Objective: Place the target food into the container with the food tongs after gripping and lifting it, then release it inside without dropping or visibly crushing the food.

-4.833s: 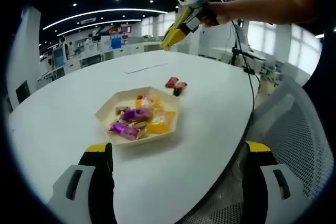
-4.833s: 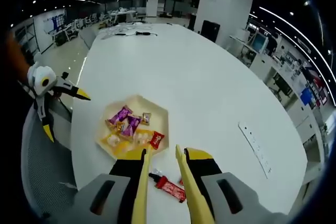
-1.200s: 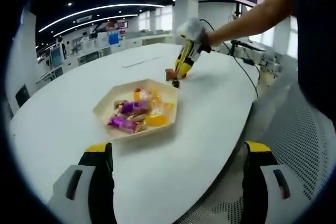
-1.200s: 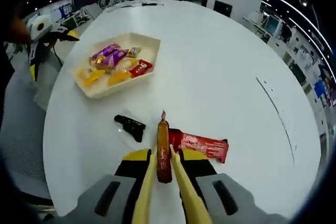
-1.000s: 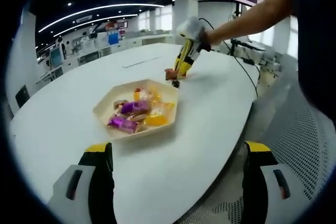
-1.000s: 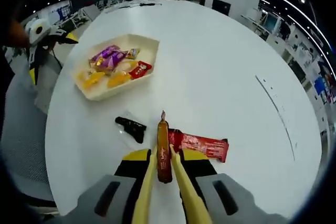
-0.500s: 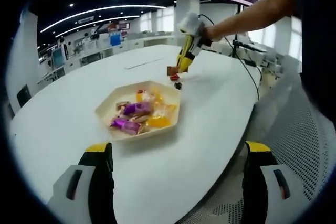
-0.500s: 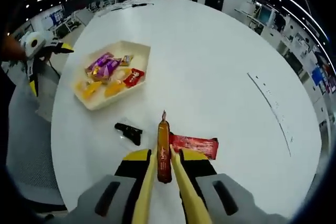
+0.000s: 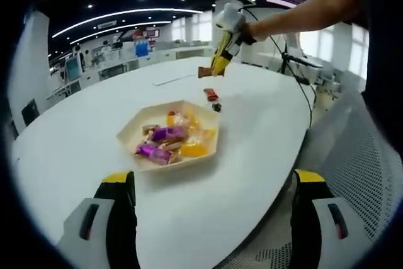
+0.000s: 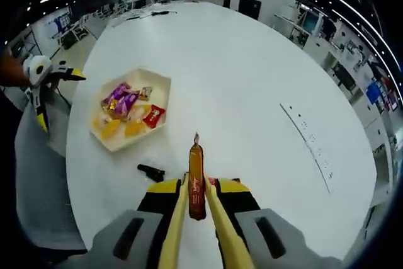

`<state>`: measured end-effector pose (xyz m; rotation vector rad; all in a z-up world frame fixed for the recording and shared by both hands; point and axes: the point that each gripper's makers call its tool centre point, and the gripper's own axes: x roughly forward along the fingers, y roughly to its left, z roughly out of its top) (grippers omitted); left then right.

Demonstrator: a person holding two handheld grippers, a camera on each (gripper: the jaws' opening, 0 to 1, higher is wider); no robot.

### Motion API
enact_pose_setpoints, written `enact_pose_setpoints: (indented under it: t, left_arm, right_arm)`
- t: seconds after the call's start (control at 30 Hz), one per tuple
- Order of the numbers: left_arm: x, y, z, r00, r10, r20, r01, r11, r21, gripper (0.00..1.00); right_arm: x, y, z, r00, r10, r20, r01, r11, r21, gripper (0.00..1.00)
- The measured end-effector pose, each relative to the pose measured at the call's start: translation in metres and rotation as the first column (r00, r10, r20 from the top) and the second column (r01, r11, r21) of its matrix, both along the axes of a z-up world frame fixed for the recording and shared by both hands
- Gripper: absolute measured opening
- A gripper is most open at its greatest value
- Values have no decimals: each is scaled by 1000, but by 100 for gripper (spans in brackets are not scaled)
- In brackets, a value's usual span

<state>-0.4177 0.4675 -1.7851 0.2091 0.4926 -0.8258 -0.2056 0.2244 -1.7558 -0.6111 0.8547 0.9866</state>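
Orange-wrapped sausage stick [image 10: 196,177] is pinched between the right tongs [image 10: 196,201], lower centre. The left tongs [image 9: 211,209] are held wide apart, empty. It should be carried level to the tray [image 10: 161,84] at centre left and lowered in before the grip is eased.

Our count of the things on and over the table

We counted one table [image 10: 252,80] and one tray [image 10: 159,83] on it. In the tray we made out two purple packets [image 10: 121,99], one red packet [image 10: 153,116] and about three yellow ones [image 9: 191,150], the rest too small to tell. Outside the tray we saw one black packet [image 10: 151,172], one red bar [image 9: 210,94] and one power strip [image 10: 308,145]. We saw one sausage [image 10: 196,177] and two grippers, right [image 10: 196,201] and left [image 9: 211,184].
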Motion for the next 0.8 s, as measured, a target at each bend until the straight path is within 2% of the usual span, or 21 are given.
enact_pose_setpoints:
  t: [0.17,0.4,0.57,0.8]
  left_arm:
    - [-1,0,0,1000,-2,-3,2,1000,0,100]
    - [-2,-1,-1,1000,-10,-12,10,1000,3,100]
    - [-3,-1,-2,1000,-13,-11,13,1000,8,100]
    - [-4,-3,-3,1000,-25,-9,25,1000,15,100]
  right_arm:
    - [-1,5,7,1000,-3,24,3,1000,-10,19]
    - [-4,22,15,1000,-1,24,1,1000,-12,19]
    - [-7,44,21,999,17,32,-16,1000,-10,19]
    - [-10,89,29,997,59,41,-59,998,4,19]
